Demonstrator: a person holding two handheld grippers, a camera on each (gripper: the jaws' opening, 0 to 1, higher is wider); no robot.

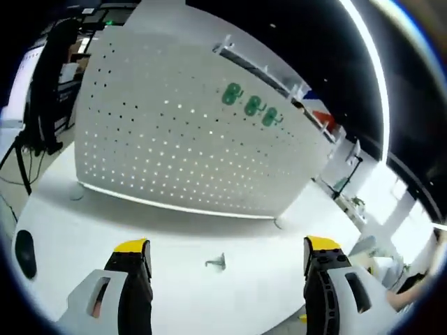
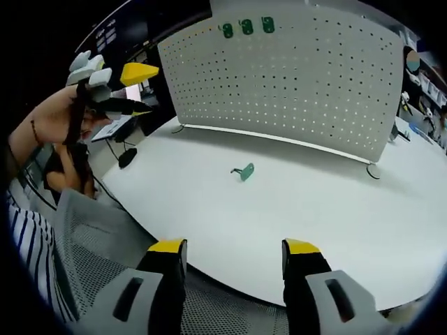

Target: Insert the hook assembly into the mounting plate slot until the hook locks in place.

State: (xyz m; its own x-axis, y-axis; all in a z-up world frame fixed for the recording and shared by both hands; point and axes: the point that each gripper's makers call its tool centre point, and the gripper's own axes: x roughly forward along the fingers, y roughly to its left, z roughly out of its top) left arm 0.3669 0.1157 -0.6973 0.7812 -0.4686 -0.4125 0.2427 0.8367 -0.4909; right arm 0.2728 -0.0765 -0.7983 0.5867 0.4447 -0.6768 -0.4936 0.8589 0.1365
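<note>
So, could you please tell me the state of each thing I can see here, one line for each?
Left tongs: open, holding nothing.
Right tongs: open, holding nothing.
Loose green hook: lying on the white table, not inserted.
Three green hooks: already mounted high on the pegboard.
Pegboard: standing upright on the table.

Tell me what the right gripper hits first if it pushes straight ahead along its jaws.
Likely the green hook lying on the white table, roughly in line with the open right gripper. If it passes above it, the pegboard behind comes next. Height is hard to judge.
</note>
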